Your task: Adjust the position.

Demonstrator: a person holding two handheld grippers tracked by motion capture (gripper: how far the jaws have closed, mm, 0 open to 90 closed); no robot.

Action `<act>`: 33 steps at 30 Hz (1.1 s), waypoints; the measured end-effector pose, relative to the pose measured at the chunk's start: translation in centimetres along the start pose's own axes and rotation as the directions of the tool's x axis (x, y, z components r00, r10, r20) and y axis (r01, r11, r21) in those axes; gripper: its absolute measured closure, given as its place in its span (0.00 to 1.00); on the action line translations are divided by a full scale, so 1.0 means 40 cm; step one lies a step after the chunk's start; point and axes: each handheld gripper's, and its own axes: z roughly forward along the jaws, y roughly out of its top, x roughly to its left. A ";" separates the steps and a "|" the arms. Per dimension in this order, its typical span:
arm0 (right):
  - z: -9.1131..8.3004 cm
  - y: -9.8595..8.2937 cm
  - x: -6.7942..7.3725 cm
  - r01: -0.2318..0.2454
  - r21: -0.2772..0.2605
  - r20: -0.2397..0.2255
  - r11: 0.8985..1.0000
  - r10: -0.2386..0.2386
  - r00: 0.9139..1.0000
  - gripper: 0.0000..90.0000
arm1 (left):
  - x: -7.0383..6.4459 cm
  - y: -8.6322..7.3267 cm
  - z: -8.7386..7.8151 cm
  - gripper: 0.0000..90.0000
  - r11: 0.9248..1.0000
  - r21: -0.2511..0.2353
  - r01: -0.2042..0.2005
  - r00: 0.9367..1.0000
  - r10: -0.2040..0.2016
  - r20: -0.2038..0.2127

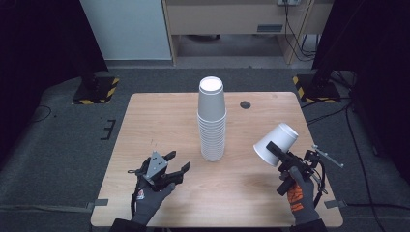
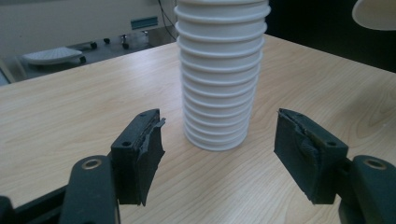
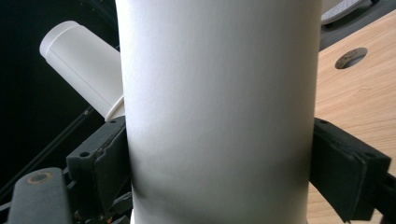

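Filling the middle of the high view, a light wooden table (image 1: 159,121) carries a tall stack of white paper cups (image 1: 212,121), upside down, at the centre of the frame. In the left gripper view the stack (image 2: 219,74) stands upright just beyond the jaws, apart from them. At the right of the high view, the right gripper (image 1: 276,153) holds a single white paper cup (image 1: 275,144) tilted above the table, its jaws clamped on the cup's side; the right gripper view shows this cup (image 3: 219,107) pressed between both pads. At lower left, the left gripper (image 1: 178,162) rests low, jaws spread wide and holding nothing.
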 end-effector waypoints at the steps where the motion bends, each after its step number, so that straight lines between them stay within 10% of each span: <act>1: -0.001 0.001 0.001 -0.007 -0.002 -0.002 1.000 0.007 1.000 0.16 | -0.011 0.008 0.006 0.35 1.000 -0.006 -0.005 1.000 0.005 0.013; 33: 0.002 -0.002 0.004 -0.039 0.009 -0.024 0.999 0.039 0.999 0.16 | -0.154 0.106 0.134 0.40 0.997 -0.057 -0.054 0.985 0.062 0.160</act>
